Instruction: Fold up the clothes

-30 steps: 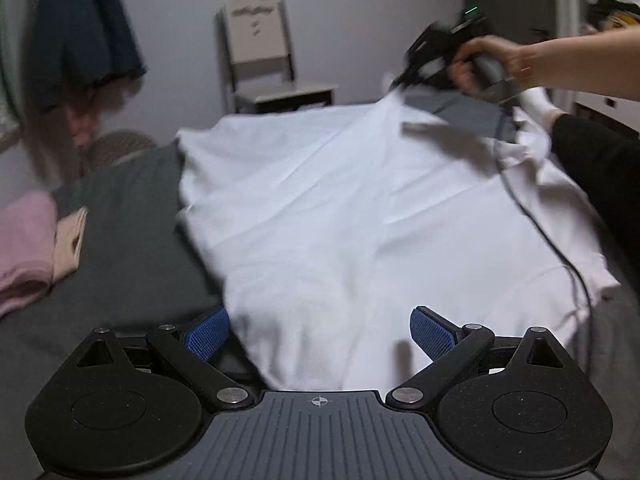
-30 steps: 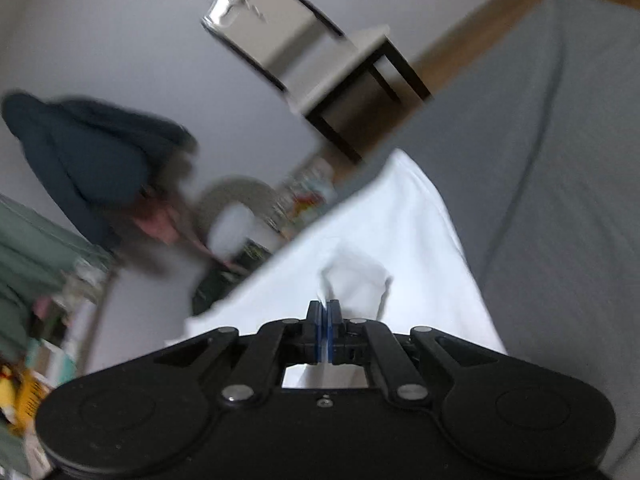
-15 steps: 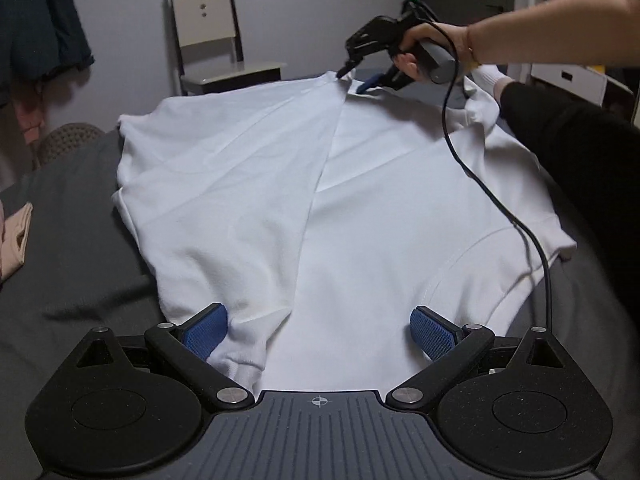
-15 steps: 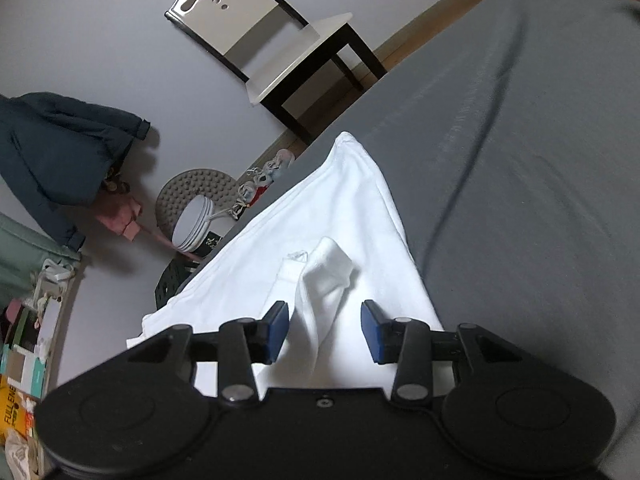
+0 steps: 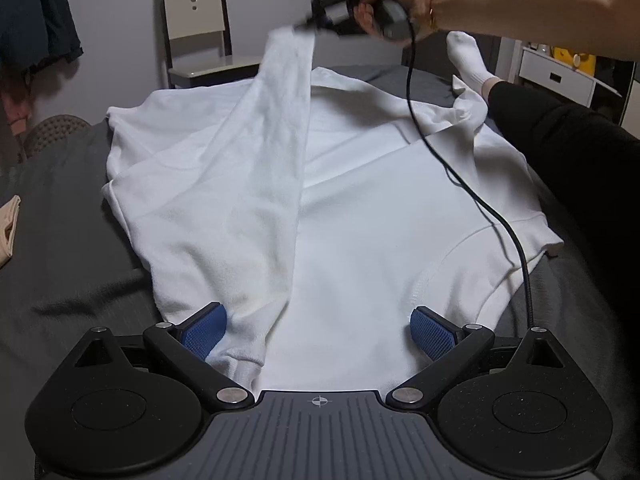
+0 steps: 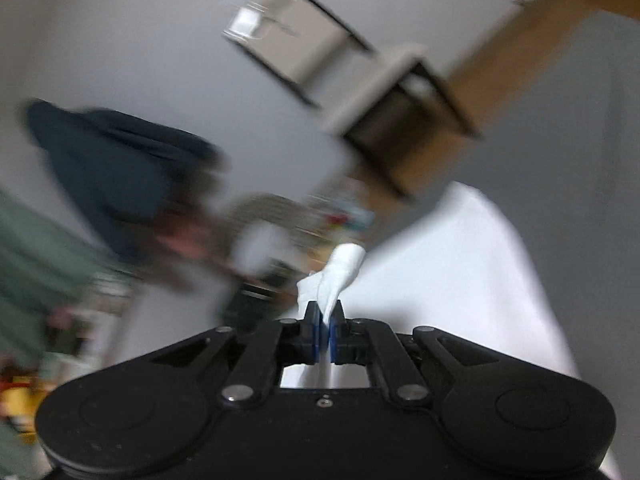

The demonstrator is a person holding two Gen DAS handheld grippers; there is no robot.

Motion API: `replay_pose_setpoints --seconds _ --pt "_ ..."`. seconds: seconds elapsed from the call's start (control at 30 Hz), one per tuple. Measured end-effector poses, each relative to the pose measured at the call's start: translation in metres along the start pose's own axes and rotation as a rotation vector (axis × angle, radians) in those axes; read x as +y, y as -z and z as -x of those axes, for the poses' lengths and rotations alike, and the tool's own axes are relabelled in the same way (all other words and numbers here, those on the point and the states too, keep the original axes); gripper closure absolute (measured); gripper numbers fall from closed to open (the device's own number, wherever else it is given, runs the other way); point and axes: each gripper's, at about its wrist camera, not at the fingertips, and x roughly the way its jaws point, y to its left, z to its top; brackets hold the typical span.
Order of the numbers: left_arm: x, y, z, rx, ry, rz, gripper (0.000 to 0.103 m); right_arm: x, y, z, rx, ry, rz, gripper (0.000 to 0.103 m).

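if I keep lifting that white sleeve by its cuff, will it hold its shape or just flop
Probably flop: the sleeve hangs in a limp band from the right gripper, which pinches only its cuff. It looks like thick, soft knit, so it likely drapes rather than slips. The sweatshirt body stays flat on the bed, so it seems light enough to lift alone.

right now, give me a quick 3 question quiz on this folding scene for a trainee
1. True or false: the left gripper is clamped on the white sweatshirt.
2. Which part of the sweatshirt does the right gripper pinch? A) hem B) sleeve end C) collar
3. Fill in: the lifted sleeve runs from the right gripper, held in a hand, down to the garment's ____ edge in the left wrist view.

Key:
1. False; its jaws are wide open over the fabric.
2. B
3. near
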Motion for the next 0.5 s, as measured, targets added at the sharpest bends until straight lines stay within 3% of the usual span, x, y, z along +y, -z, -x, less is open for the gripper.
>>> replay_pose_setpoints --seconds 0.07,0.13,0.23,0.3,0.37,0.5 --pt "0.000 0.000 0.001 0.004 0.020 0.004 0.005 -0.022 0.003 -0.012 0.035 0.130 -0.022 0.098" --pt "-0.001 0.000 0.002 0.008 0.042 0.004 0.005 -0.043 0.008 -0.015 0.065 0.178 -0.071 0.096" --pt "-0.002 0.000 0.002 0.017 0.047 -0.014 0.005 -0.056 0.015 -0.005 0.057 0.132 -0.124 0.083" --pt "-0.003 0.000 0.002 0.022 0.050 -0.020 0.005 -0.051 0.019 0.004 0.061 0.111 -0.105 0.061" --pt "-0.002 -0.001 0.002 0.026 0.061 -0.014 0.005 -0.043 0.023 0.013 0.069 0.089 -0.076 0.054" --pt "-0.001 -0.002 0.004 0.036 0.084 -0.008 0.005 -0.027 0.040 0.023 0.152 0.042 0.002 0.055"
